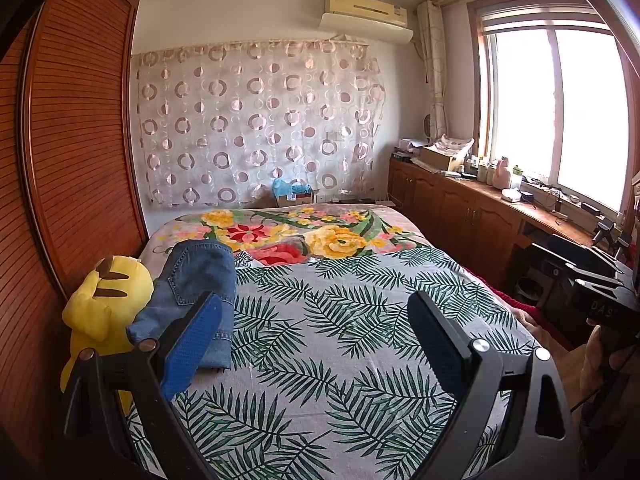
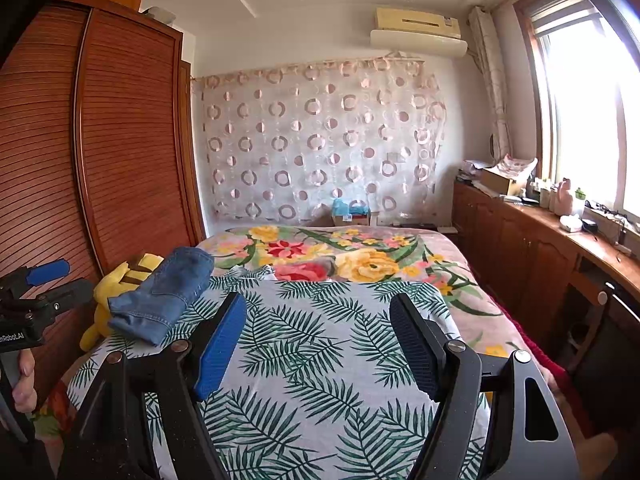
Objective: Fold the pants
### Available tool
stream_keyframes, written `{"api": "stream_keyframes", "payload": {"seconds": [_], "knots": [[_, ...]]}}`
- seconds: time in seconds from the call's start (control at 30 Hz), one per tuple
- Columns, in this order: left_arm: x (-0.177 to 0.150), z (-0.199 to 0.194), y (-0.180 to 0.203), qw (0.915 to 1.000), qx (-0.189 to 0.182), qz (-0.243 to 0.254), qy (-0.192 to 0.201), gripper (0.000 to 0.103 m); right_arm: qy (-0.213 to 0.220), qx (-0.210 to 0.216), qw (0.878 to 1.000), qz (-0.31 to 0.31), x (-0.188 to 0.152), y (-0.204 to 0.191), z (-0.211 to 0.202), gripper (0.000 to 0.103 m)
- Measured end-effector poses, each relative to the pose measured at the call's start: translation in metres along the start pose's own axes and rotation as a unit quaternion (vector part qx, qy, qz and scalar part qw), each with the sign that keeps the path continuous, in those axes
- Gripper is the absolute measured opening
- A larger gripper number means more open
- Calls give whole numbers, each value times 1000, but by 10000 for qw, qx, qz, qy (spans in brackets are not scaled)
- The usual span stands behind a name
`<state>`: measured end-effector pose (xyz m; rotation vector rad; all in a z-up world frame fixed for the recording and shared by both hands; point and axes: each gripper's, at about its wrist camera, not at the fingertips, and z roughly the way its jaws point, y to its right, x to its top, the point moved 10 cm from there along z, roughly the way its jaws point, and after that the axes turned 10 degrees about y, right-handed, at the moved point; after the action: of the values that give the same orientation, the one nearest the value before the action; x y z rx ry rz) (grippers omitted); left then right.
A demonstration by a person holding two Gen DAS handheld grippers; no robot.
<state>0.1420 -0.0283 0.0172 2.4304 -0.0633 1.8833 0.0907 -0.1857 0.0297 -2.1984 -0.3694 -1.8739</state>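
My left hand-held gripper [image 1: 316,320] and right hand-held gripper [image 2: 318,328]: black frames, silver screw heads, ribbed blue finger pads [image 1: 192,344]. White lettering marks each body; bare-skinned fingers [image 2: 24,380] grip beneath.

Bright daylight floods in from the window [image 1: 552,108] on the right — its panes blown out to white glare. Strong fisheye bending curves the edges; dark corners; both views sharp.

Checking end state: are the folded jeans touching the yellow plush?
Touching. The right wrist view shows the jeans lying partly over the yellow plush, no gap between them.
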Motion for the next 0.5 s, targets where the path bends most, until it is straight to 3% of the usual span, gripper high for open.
{"api": "stream_keyframes", "payload": {"seconds": [0.5], "knots": [[0,-1,1,10000,-6,-4,5,94,13,5,10000,-4,1,1,1,76]]}}
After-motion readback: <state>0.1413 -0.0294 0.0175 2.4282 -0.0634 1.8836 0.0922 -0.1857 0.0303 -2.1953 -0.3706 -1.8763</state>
